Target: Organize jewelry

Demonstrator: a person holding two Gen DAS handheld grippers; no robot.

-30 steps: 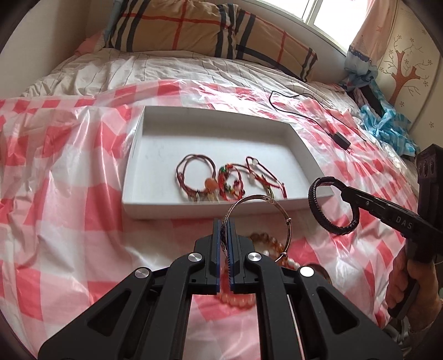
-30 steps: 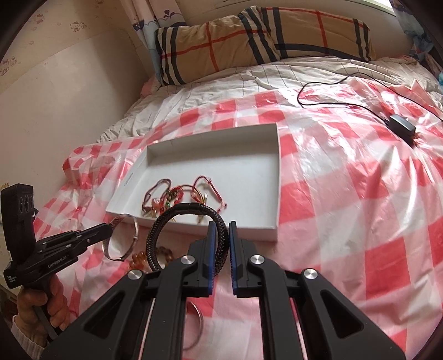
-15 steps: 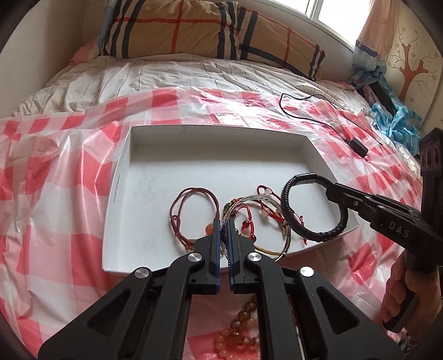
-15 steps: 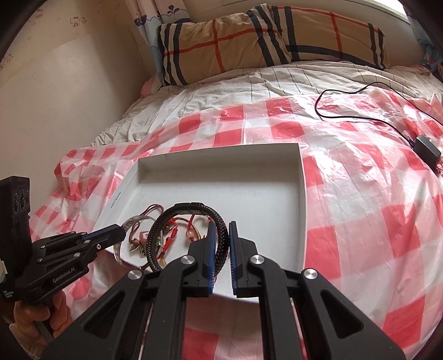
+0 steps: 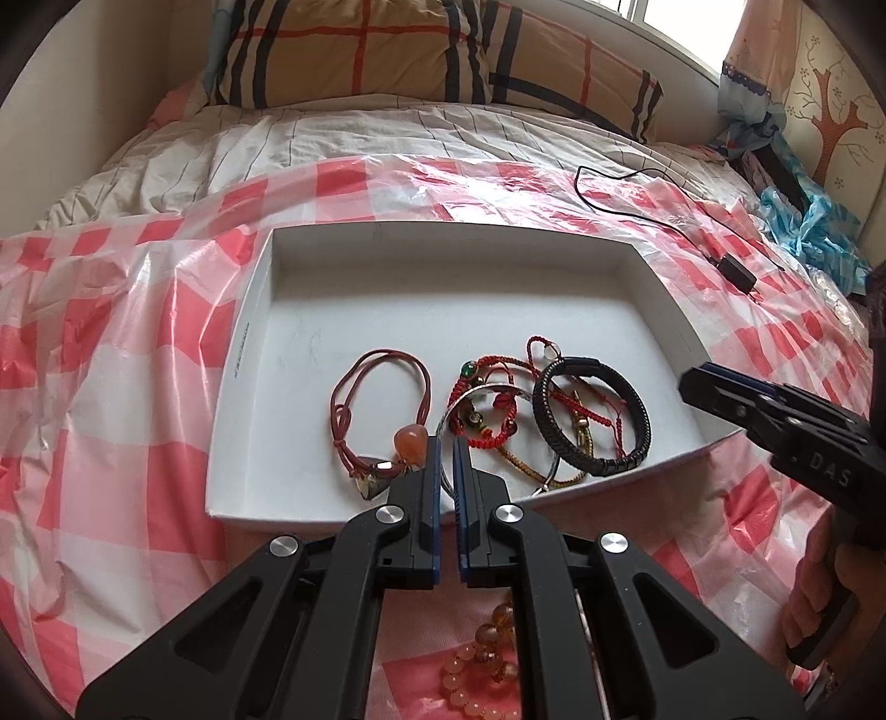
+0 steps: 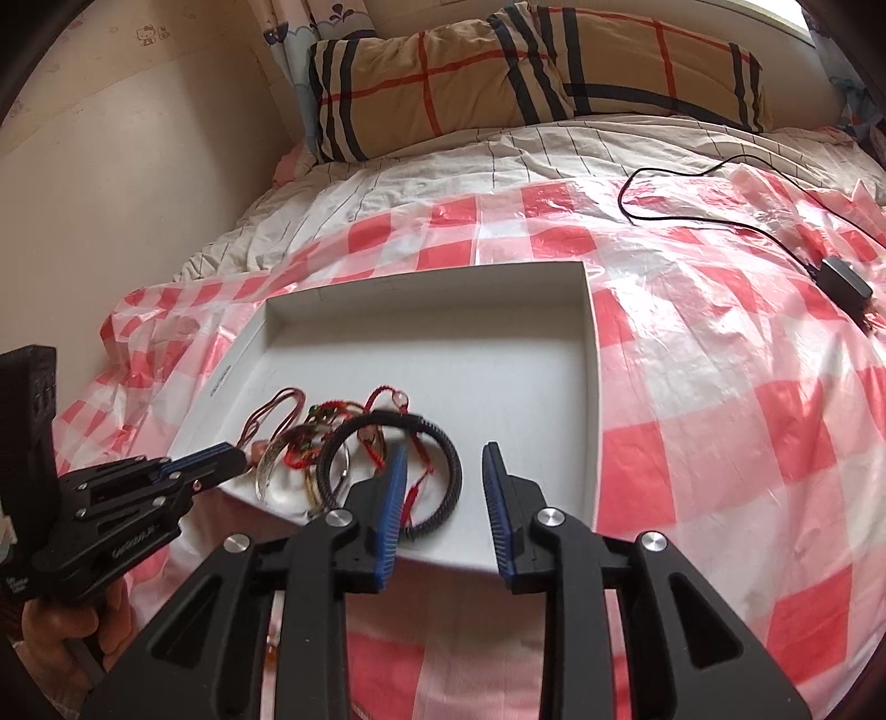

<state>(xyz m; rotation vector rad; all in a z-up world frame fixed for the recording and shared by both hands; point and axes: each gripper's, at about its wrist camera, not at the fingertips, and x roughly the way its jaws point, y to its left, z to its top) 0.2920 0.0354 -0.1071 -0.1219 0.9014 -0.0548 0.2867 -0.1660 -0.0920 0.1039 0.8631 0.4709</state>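
Observation:
A white tray (image 5: 238, 387) (image 6: 592, 387) lies on the red-checked plastic sheet. Red cord bracelets (image 5: 382, 410) and a black braided bracelet (image 5: 592, 415) (image 6: 421, 423) rest inside it. My left gripper (image 5: 446, 459) (image 6: 235, 457) is shut on a thin silver bangle (image 5: 548, 476) (image 6: 271, 465), whose ring hangs low over the tray's near part. The jaws of my right gripper (image 6: 443, 459) (image 5: 698, 382) are opening. The black bracelet lies loose below them, and neither pad presses on it. An amber bead bracelet (image 5: 487, 653) lies on the sheet under my left gripper.
A black cable with an adapter (image 5: 736, 271) (image 6: 844, 279) trails across the sheet to the right of the tray. Plaid pillows (image 5: 387, 50) line the bed's head. Blue cloth (image 5: 814, 221) is bunched at the far right, and a wall runs along the left side.
Both grippers moved forward over the tray. The right jaws parted and the black bracelet dropped among the red cords. The left gripper kept hold of the silver bangle.

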